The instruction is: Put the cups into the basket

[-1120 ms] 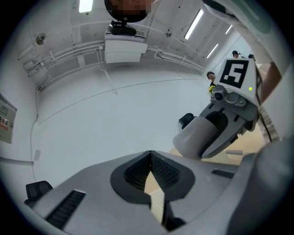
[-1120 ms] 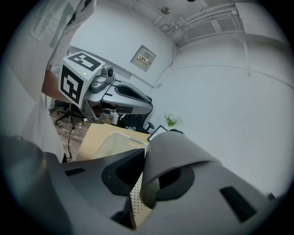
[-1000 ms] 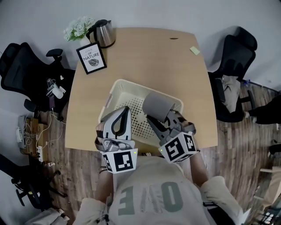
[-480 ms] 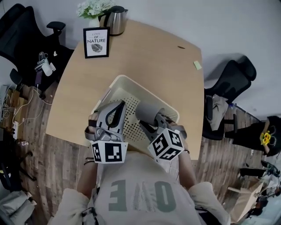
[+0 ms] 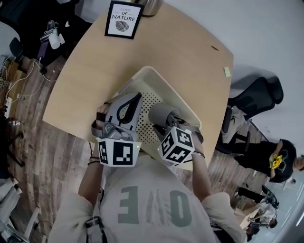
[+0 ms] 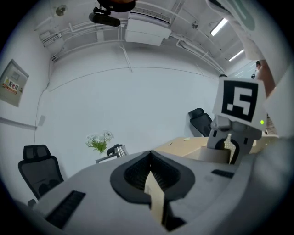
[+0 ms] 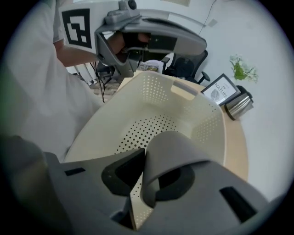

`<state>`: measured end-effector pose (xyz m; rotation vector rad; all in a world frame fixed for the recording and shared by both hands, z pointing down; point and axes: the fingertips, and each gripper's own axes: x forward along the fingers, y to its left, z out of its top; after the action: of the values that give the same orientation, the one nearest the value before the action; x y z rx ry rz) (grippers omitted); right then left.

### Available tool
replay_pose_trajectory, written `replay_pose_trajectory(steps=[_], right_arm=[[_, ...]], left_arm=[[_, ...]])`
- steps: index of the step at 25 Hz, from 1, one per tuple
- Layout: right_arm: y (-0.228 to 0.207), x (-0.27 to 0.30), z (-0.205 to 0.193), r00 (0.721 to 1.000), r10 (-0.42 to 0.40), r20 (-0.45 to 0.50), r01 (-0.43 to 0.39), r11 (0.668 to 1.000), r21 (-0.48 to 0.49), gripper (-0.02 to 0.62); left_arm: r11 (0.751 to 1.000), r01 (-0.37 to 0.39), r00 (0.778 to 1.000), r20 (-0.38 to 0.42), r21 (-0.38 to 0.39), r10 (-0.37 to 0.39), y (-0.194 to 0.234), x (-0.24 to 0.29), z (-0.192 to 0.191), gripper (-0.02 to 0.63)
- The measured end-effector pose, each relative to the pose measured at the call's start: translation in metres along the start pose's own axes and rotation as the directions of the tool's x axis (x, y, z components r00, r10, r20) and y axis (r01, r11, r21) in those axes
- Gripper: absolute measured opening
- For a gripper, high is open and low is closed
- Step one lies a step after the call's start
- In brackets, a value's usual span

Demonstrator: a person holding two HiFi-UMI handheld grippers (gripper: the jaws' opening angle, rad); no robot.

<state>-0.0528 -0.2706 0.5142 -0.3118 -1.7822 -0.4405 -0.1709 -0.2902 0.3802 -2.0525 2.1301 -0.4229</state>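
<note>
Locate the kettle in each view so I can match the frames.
Head view: kettle at the top edge, mostly cropped, just right of the framed print.
Left gripper view: kettle small, lower left of centre, right of the flowers.
Right gripper view: kettle at right, beside the framed print, beyond the basket and the held grey cup.
Shared landmark: the wooden table, in all three.

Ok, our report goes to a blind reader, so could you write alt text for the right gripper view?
The right claw grips a grey cup by its wall above a cream perforated basket on a wooden table. The left claw shows at the top, across the basket.
</note>
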Motion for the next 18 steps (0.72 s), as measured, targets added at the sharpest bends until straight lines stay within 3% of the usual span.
replay_pose_trajectory(steps=[6,9,18], right_arm=[[0.021,0.042,-0.016,0.975,0.121,-0.188,-0.132,0.990,-0.046,0.060],[0.033,0.057,-0.016,0.961,0.156,-0.230,-0.173,0.983,-0.056,0.058],[0.032,0.076,-0.021,0.937,0.144,-0.317,-0.177,0.981,-0.077,0.053]], left_arm=[[0.998,-0.040,0.999,0.012,-0.042,0.040,0.018,0.000,-0.005,0.008],[0.999,-0.039,0.999,0.020,0.011,0.039,0.018,0.000,-0.004,0.008],[0.998,-0.039,0.999,0.022,-0.056,0.040,0.029,-0.004,-0.015,0.008]])
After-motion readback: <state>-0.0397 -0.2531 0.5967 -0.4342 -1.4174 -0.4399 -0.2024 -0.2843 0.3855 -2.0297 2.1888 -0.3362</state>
